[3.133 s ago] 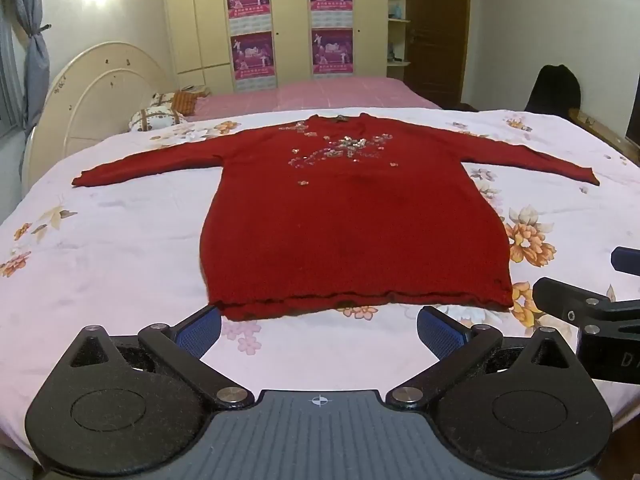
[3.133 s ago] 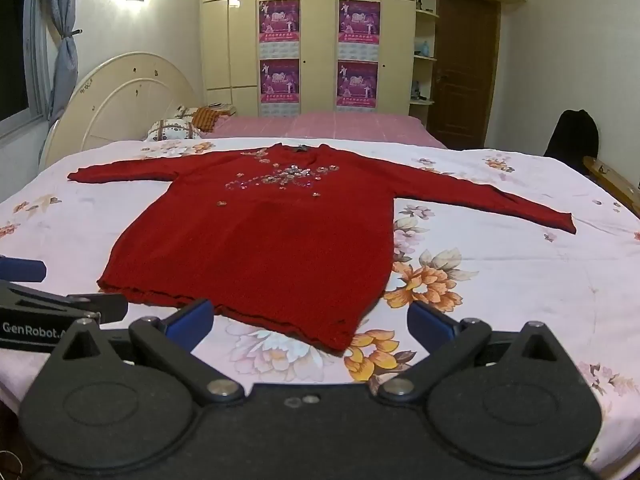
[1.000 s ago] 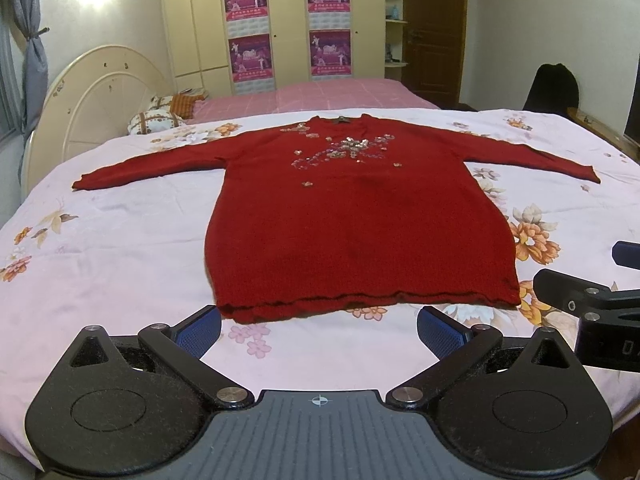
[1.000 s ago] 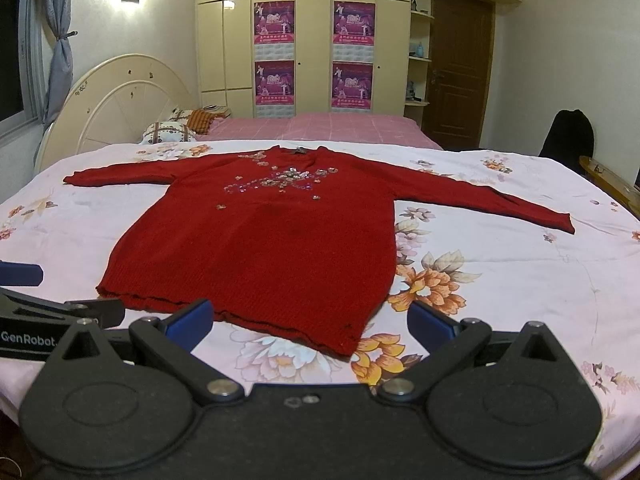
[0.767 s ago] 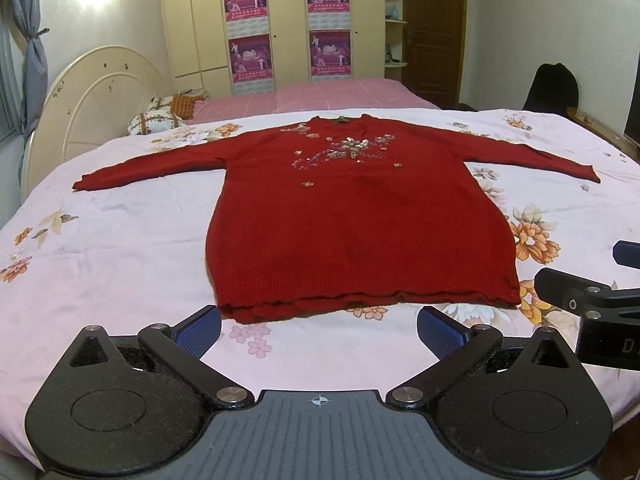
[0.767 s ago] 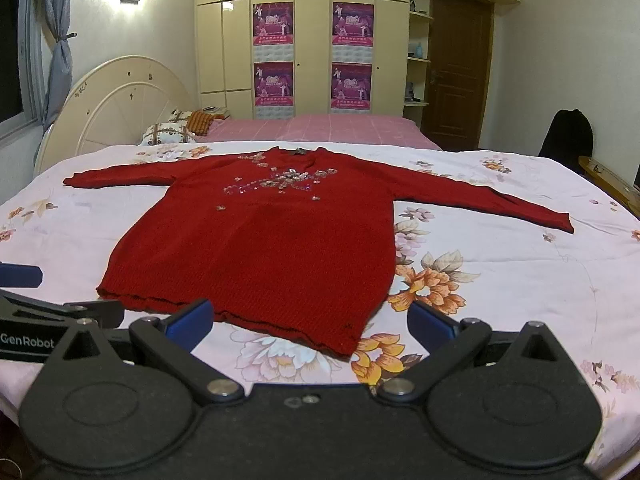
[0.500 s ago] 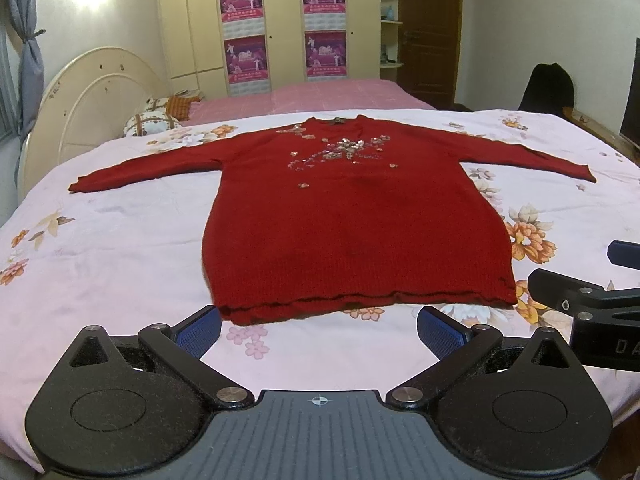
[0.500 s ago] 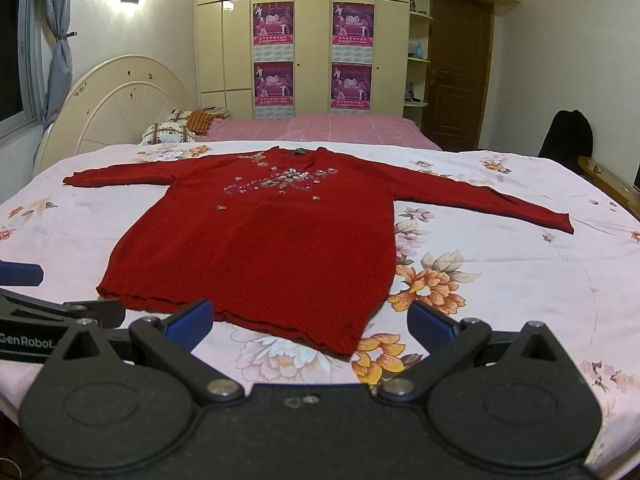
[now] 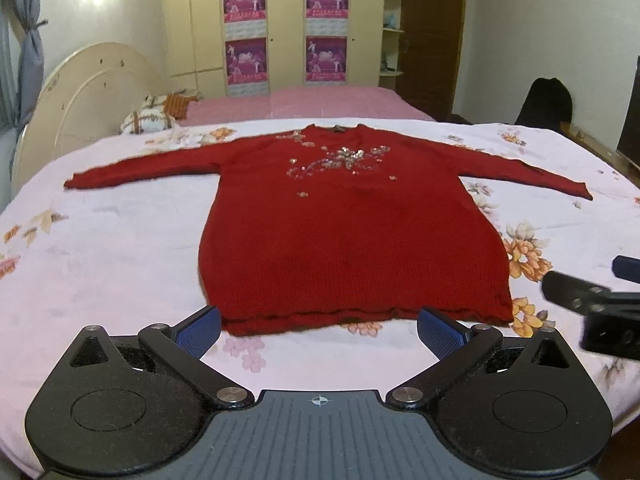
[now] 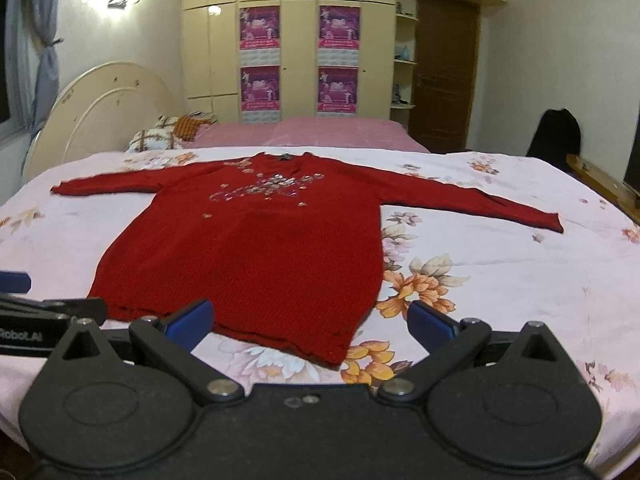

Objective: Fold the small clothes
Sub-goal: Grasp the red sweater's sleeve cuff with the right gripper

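Note:
A red long-sleeved sweater [image 9: 352, 232] with sequin trim on the chest lies flat and face up on the floral bedsheet [image 9: 100, 248], both sleeves spread out to the sides. It also shows in the right wrist view [image 10: 256, 256]. My left gripper [image 9: 320, 330] is open and empty, hovering just in front of the hem. My right gripper [image 10: 308, 320] is open and empty, over the hem's right corner. Each gripper shows at the edge of the other's view.
A cream headboard [image 9: 84, 100] and a pillow [image 9: 148, 122] stand at the back left. A pink bed cover [image 9: 304, 100] lies beyond the sweater, with a wardrobe [image 9: 280, 24] behind. A dark chair [image 9: 548, 104] stands at the right.
Both grippers have moved forward toward the sweater's hem, so it sits closer between the fingers. The sweater has not moved. Both stay open.

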### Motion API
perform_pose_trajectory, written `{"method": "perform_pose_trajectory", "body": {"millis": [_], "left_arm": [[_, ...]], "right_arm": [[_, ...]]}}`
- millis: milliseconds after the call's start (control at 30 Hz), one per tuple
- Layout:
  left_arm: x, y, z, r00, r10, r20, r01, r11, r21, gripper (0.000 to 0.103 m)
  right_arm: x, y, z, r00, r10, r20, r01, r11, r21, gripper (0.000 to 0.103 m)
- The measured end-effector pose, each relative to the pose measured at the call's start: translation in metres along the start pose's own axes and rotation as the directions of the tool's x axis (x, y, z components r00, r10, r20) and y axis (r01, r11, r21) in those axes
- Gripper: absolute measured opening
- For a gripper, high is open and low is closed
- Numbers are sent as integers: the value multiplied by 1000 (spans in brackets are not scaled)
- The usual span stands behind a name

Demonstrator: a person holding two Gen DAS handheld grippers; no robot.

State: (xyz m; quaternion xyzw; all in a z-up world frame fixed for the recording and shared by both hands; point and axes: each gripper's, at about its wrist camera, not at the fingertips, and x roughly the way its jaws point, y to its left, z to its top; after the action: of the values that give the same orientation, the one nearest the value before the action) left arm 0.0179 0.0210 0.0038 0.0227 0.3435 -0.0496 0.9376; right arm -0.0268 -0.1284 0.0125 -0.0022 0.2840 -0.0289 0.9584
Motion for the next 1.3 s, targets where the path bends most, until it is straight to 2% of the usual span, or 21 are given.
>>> {"method": "perform_pose_trajectory", "body": {"millis": [167, 300, 333, 400, 433, 500, 533, 600, 633, 667, 767, 933, 1000, 1033, 1067, 1167, 1300], "left_arm": [[13, 10, 23, 997, -41, 63, 44, 998, -45, 103], [40, 20, 57, 994, -60, 90, 66, 996, -64, 103], [50, 22, 68, 994, -53, 90, 59, 996, -64, 103], [68, 25, 85, 995, 8, 96, -1, 998, -70, 103], [80, 28, 94, 995, 42, 94, -34, 996, -86, 103], [103, 36, 107, 995, 66, 74, -58, 992, -114, 103], [114, 38, 114, 995, 75, 68, -67, 990, -121, 103], [137, 41, 123, 989, 130, 70, -120, 984, -133, 103], [149, 43, 127, 987, 143, 68, -133, 982, -135, 103], [162, 45, 131, 989, 139, 57, -130, 981, -141, 103], [200, 49, 138, 990, 143, 17, -137, 973, -187, 103], [250, 46, 138, 981, 185, -65, -194, 960, -201, 103], [264, 43, 138, 976, 197, -90, -211, 959, -189, 103], [266, 41, 139, 975, 201, -96, -215, 959, -182, 103], [270, 40, 140, 974, 202, -101, -218, 960, -174, 103], [278, 38, 145, 971, 212, -110, -229, 959, -168, 103], [285, 44, 150, 967, 221, -123, -241, 954, -181, 103]], "right_arm": [[12, -27, 8, 999, -51, -5, 51, 997, 58, 102], [32, -74, 27, 995, -96, 12, 93, 978, 185, 101], [38, -87, 33, 994, -108, 17, 102, 972, 210, 100], [51, -115, 47, 990, -134, 36, 120, 959, 257, 95], [57, -129, 53, 987, -151, 47, 132, 951, 281, 75], [78, -159, 66, 978, -204, 32, 182, 924, 337, 39], [90, -177, 72, 976, -216, 38, 186, 908, 375, 45], [112, -208, 81, 969, -245, 39, 204, 877, 435, 51], [122, -226, 84, 968, -248, 47, 198, 861, 468, 61], [134, -244, 87, 967, -247, 59, 184, 842, 507, 63], [178, -308, 86, 965, -258, 42, 177, 761, 624, 59], [248, -409, 48, 968, -251, -8, 136, 497, 857, 45], [273, -432, 31, 976, -215, -25, 114, 416, 902, 44], [283, -438, 26, 980, -197, -17, 96, 396, 913, 40], [289, -440, 24, 979, -202, 11, 74, 407, 910, 40], [304, -439, 28, 981, -195, 22, 68, 447, 892, 40], [320, -442, 35, 981, -191, 17, 72, 446, 892, 38]]}}
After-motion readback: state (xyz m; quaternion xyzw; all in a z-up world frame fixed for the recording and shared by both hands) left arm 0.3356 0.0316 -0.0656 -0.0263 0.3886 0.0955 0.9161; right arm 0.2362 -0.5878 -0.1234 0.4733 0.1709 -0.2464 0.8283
